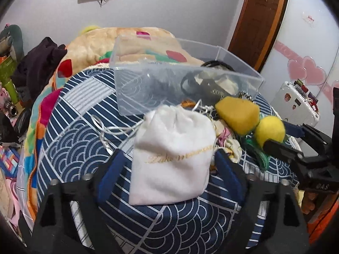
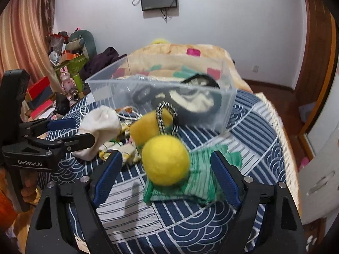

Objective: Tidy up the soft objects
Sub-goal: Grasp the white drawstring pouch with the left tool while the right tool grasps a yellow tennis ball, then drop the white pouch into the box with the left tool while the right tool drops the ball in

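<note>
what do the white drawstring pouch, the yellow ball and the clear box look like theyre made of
White drawstring pouch: soft matte cloth, probably velvet or felt; it wrinkles and bears gold lettering. Yellow round ball: fuzzy, likely felt or wool. Clear rectangular box: rigid transparent plastic; contents show through.

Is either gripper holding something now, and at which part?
Nothing is held. The left gripper stands open around the white pouch; the right gripper stands open around the yellow ball.
</note>
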`<move>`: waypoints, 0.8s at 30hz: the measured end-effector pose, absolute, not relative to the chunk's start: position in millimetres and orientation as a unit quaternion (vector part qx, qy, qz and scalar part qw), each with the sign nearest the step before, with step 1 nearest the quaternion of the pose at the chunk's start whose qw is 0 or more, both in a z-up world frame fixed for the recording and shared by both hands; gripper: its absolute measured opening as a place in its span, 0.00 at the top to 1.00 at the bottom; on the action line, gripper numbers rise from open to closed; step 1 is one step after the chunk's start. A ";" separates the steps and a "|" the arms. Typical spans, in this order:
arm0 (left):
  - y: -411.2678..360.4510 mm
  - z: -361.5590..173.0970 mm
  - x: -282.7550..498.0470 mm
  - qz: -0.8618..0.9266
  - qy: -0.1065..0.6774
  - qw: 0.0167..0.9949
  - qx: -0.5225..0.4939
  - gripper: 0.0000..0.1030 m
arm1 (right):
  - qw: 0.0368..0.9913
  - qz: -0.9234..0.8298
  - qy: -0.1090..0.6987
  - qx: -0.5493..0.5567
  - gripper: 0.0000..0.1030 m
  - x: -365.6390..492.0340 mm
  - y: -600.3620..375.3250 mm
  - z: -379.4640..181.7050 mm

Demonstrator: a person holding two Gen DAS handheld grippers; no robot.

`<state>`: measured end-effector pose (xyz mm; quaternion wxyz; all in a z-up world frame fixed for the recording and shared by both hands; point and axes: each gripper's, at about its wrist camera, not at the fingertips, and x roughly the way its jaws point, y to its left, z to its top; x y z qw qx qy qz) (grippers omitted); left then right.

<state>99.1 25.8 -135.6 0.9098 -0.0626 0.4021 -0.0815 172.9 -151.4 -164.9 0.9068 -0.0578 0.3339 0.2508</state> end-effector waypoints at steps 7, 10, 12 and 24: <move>20.5 -140.9 93.0 -0.084 0.396 0.913 -0.051 0.46 | 0.903 0.252 0.344 -0.051 0.56 172.2 -156.8 -167.8; 17.6 -137.7 89.2 -0.089 0.392 0.915 -0.044 0.61 | 0.902 0.257 0.342 -0.049 0.61 170.2 -155.9 -166.7; 17.0 -134.8 88.6 -0.091 0.390 0.915 -0.042 0.69 | 0.905 0.257 0.336 -0.052 0.61 168.1 -154.3 -165.4; 26.7 -99.2 74.0 -0.087 0.350 0.931 -0.048 0.77 | 0.919 0.254 0.301 -0.033 0.61 163.2 -164.4 -142.5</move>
